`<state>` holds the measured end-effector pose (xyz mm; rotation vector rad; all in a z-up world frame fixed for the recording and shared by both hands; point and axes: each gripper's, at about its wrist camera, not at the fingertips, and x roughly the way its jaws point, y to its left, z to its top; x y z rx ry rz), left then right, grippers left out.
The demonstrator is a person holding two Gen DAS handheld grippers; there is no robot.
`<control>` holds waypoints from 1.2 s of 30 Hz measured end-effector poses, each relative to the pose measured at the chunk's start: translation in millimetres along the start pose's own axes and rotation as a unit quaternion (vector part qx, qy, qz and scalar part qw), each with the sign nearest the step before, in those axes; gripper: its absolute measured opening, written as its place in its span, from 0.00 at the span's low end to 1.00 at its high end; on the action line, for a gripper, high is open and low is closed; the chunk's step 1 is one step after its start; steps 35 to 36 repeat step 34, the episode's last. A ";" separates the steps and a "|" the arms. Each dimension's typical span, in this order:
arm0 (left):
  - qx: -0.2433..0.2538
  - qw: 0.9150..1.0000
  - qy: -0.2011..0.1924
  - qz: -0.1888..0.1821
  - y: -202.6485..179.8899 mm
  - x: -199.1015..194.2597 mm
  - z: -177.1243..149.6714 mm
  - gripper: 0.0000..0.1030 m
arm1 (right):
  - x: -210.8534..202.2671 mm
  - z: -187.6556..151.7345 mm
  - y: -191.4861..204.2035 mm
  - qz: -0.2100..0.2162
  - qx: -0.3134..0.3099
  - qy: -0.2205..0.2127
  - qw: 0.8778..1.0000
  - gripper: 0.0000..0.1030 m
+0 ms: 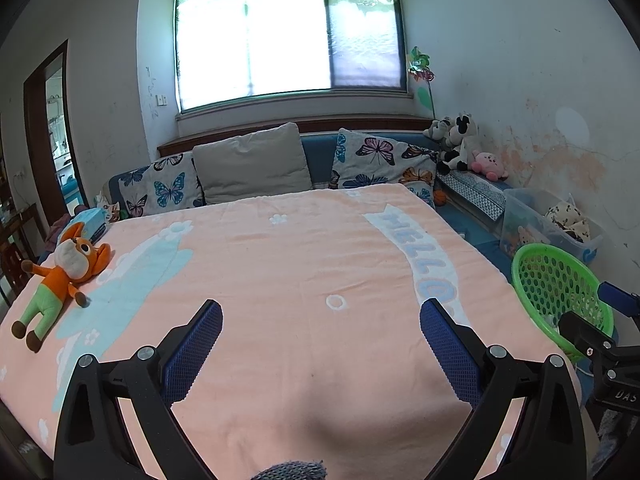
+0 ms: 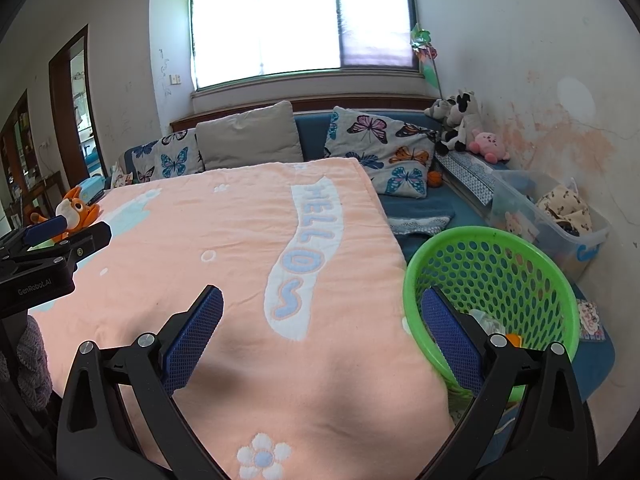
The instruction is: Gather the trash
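Left wrist view: left gripper (image 1: 320, 316) hangs over a peach blanket (image 1: 280, 264) spread on the bed, jaws spread wide, nothing between the blue pads. No loose trash visible anywhere on the blanket. An orange plush dog (image 1: 60, 276) lies at 9 o'clock near the blanket's left edge; grey pillow (image 1: 252, 162) and butterfly cushions (image 1: 384, 160) at 12 o'clock under the window (image 1: 290, 32). A green perforated basket (image 1: 560, 292) sits off the blanket's right edge at 3 o'clock, with part of the other tool in front of it. Right wrist view: right gripper (image 2: 322, 314) likewise wide open and empty, its right finger (image 2: 448, 336) reaching in front of the basket's near rim. The basket (image 2: 492, 292) at 3 to 4 o'clock holds what looks like crumpled clear wrapping (image 2: 486, 320) and an orange scrap (image 2: 514, 340), partly hidden behind the finger. A clear storage bin (image 2: 552, 220) with fabric stands at 2 o'clock by the wall, beside plush toys (image 2: 468, 124). Judgement: collection appears largely or wholly done, since trash rests in the basket, the blanket shows none, and both tools are free. What may remain is checking corners outside these views.
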<state>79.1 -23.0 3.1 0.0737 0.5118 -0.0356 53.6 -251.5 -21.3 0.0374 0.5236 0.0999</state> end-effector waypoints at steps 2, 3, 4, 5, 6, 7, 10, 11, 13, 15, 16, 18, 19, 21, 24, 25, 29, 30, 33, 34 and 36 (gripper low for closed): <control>0.000 1.000 0.000 0.001 -0.3 -0.1 0.1 0.93 | 0.3 0.0 0.3 0.000 0.000 0.001 1.000 0.96; -0.001 1.000 0.000 0.000 -0.2 0.1 0.1 0.93 | 0.0 -0.1 0.1 0.000 0.001 0.000 1.000 0.96; 0.000 1.000 0.000 0.000 -0.2 0.0 0.1 0.93 | 0.2 0.0 0.4 0.001 0.001 0.001 1.000 0.96; 0.000 1.000 0.000 0.000 -1.0 -0.2 -0.2 0.93 | 0.2 -0.3 0.2 0.001 0.000 0.001 1.000 0.96; 0.000 1.000 0.000 0.001 -0.9 -0.2 -0.2 0.93 | 0.2 -0.5 0.7 0.000 0.000 0.001 1.000 0.96; 0.000 1.000 0.000 -0.001 -0.9 0.0 -0.2 0.93 | 0.1 -0.3 0.8 0.001 0.000 0.000 1.000 0.96; 0.001 1.000 0.001 -0.001 -1.9 0.7 -0.5 0.93 | 0.8 -0.4 1.0 0.002 0.000 0.001 1.000 0.96; 0.001 1.000 0.001 -0.001 -2.2 0.8 -0.7 0.93 | 1.1 -0.3 1.1 0.002 0.000 0.001 1.000 0.96; 0.001 1.000 0.001 -0.001 -2.2 1.0 -0.9 0.93 | 1.2 -0.4 0.9 0.002 0.001 0.001 1.000 0.96; 0.001 1.000 0.001 -0.001 -2.2 0.8 -1.0 0.93 | 1.1 -0.4 0.4 0.003 0.001 0.002 1.000 0.96; 0.000 1.000 0.000 0.000 -2.2 0.8 -1.0 0.93 | 1.3 -0.4 1.0 0.002 0.001 0.002 1.000 0.96; 0.000 1.000 0.001 -0.001 -2.5 1.0 -1.2 0.93 | 1.2 -0.5 0.9 0.002 0.001 0.001 1.000 0.96; 0.000 1.000 0.000 0.000 -2.6 1.0 -1.3 0.93 | 1.2 -0.4 1.2 0.003 0.001 0.001 1.000 0.96; 0.001 1.000 -0.001 0.000 -2.7 1.2 -1.3 0.93 | 1.3 -0.5 0.9 0.003 0.001 0.001 1.000 0.96; 0.001 1.000 0.000 -0.001 -2.6 1.1 -1.4 0.93 | 1.2 -0.6 1.1 0.002 0.000 0.002 1.000 0.96; 0.000 1.000 0.000 0.001 -2.8 0.8 -1.5 0.93 | 1.3 -0.4 1.2 0.001 -0.001 0.002 1.000 0.96; 0.001 1.000 0.002 -0.001 -3.6 0.7 -2.1 0.93 | 1.7 -0.4 1.1 0.002 0.001 0.001 1.000 0.96; 0.001 1.000 0.002 -0.001 -3.4 0.2 -2.2 0.93 | 1.6 -0.6 0.1 0.003 0.000 0.002 1.000 0.96; 0.000 1.000 0.002 0.000 -4.2 0.8 -2.5 0.93 | 1.5 -0.6 0.7 0.002 0.001 0.002 1.000 0.96; 0.000 1.000 0.003 0.000 -4.1 1.0 -2.8 0.93 | 1.8 -0.5 0.1 0.002 0.001 0.003 1.000 0.96; 0.000 1.000 0.003 0.000 -4.1 1.0 -2.8 0.93 | 1.8 -0.5 0.1 0.002 0.001 0.003 1.000 0.96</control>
